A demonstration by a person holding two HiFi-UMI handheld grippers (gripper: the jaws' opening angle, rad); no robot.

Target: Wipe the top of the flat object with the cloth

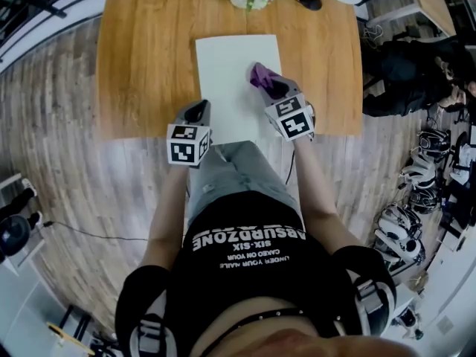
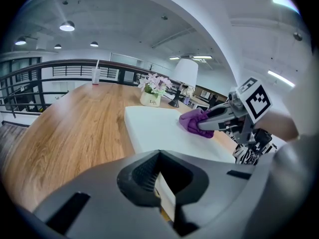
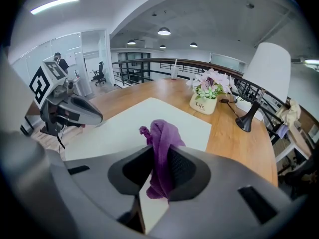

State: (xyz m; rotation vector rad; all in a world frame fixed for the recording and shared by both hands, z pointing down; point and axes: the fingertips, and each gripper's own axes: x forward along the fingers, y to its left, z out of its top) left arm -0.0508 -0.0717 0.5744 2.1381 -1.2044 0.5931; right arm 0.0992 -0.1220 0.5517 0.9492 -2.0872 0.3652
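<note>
right tongs (image 3: 157,156) tight on cloth (image 3: 163,133)

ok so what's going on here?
A person works two handheld tools at a wooden table. The right tool is shut on a purple cloth that lies against the top of the white flat board. The left tool sits at the board's near-left corner, jaws together.

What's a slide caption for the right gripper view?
Right gripper shut on purple cloth over the white flat board; flower pot and lamp behind.
</note>
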